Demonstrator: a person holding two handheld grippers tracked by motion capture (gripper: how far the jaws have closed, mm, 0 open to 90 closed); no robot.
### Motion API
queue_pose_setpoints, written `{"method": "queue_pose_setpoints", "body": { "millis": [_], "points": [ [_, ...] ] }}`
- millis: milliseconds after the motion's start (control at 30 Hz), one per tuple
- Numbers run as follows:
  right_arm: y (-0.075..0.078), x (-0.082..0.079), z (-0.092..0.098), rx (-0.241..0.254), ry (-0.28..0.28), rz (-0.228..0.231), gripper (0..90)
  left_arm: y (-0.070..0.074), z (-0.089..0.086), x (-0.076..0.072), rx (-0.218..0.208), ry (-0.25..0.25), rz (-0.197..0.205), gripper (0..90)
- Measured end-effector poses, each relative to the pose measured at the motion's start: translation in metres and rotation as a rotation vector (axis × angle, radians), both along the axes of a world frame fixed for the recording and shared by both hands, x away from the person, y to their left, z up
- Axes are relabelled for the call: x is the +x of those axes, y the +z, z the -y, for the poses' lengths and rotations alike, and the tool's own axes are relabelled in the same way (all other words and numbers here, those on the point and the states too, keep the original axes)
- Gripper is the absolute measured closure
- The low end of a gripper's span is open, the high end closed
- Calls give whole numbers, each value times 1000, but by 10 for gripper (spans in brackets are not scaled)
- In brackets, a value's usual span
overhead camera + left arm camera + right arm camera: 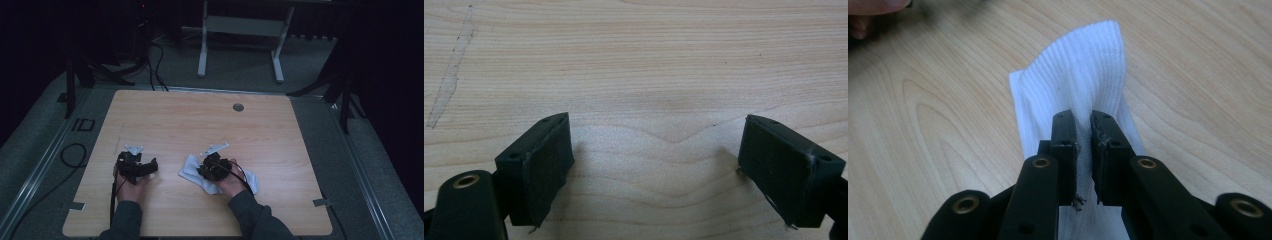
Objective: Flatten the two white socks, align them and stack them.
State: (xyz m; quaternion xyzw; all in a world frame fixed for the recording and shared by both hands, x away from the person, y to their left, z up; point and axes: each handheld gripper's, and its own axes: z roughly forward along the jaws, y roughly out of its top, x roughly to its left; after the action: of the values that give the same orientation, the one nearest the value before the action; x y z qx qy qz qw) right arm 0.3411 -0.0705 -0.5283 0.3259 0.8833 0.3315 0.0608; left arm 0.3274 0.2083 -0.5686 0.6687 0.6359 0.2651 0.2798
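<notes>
One white ribbed-knit cloth (1083, 75) lies rumpled on the pale wood-grain table (200, 120), near its front edge. The right gripper (1082, 150), jaws nearly together, pinches a raised fold of this cloth. The left gripper (656, 160) stands beside it, jaws wide apart over bare wood, holding nothing.

Three cameras, one table

The high view looks forward and down from the person's side, taking in the whole table (210, 120) from afar. Each gripper view looks along its own jaws, close over the wood; the right one shares the cloth (1083, 65) with the high view.
</notes>
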Motion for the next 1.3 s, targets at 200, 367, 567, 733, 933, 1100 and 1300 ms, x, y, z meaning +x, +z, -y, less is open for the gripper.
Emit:
{"method": "queue_pose_setpoints", "body": {
  "millis": [200,367,567,733,933,1100,1300],
  "points": [
    [-8,3,-3,-6,-2,-32,744,3,9,-11,-1,-5,20,394],
    [-10,4,-4,-6,-1,-39,699,9,20,-19,-14,-102,-1,632],
    [-10,3,-4,-14,0,-23,621,15,41,-27,-36,-240,28,809],
    [-10,4,-4,-18,-9,-21,637,22,60,-34,-33,-347,70,889],
    [-12,5,-4,-22,-11,-31,677,23,85,-38,-18,-443,89,894],
    [-13,6,-5,-25,-4,-37,678,20,102,-37,1,-487,98,893],
    [-13,5,-5,-24,12,-49,630,12,109,-32,52,-494,53,895]
  ]
}}
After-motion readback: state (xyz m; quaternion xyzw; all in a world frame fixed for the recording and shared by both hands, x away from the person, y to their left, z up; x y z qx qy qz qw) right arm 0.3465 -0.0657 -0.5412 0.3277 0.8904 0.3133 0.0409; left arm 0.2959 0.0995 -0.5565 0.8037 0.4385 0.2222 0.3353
